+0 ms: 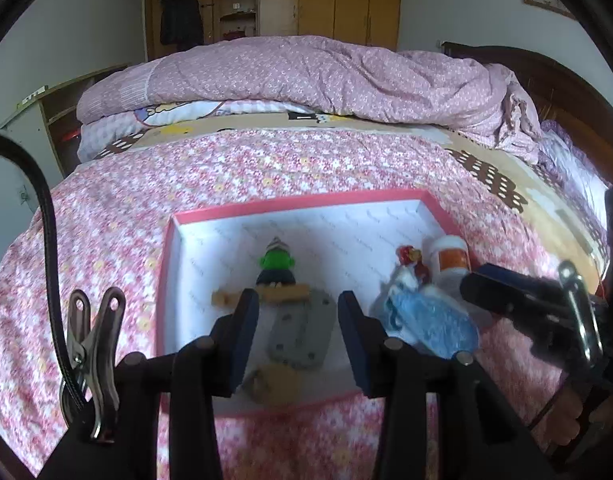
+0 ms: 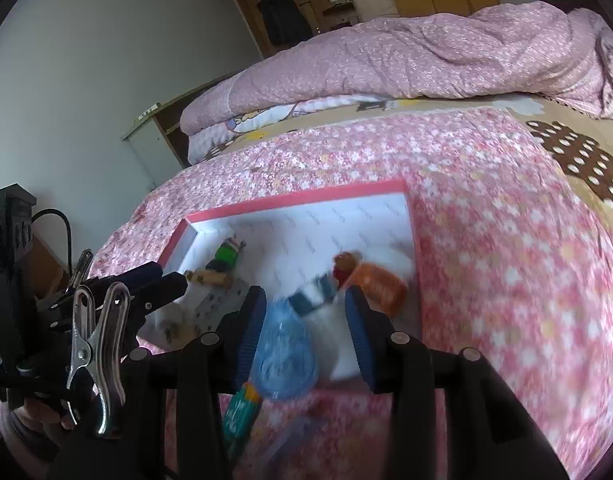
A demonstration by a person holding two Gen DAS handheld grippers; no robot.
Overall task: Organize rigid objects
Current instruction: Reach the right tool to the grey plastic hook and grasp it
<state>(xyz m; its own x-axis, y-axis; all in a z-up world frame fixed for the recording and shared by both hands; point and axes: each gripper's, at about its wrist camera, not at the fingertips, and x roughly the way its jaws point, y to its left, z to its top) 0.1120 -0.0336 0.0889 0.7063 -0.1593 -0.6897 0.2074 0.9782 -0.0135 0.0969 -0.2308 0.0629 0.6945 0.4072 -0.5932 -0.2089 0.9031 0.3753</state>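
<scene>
Pink-rimmed box [image 1: 306,199] sits mid-frame on your floral bedspread [image 1: 118,216], with everything inside it: green figure [image 1: 275,264] and grey plate [image 1: 302,332] at centre, blue piece [image 1: 430,326] and orange-label bottle [image 1: 450,258] lower right. Your left gripper [image 1: 298,336] is spread apart over the plate, pinching nothing. Your right gripper [image 2: 304,334] is spread too, blue piece [image 2: 284,354] loose between the pads.

Flowered bed [image 1: 106,208] — pink-rimmed box [image 1: 306,202], folded quilt [image 1: 306,76]
</scene>
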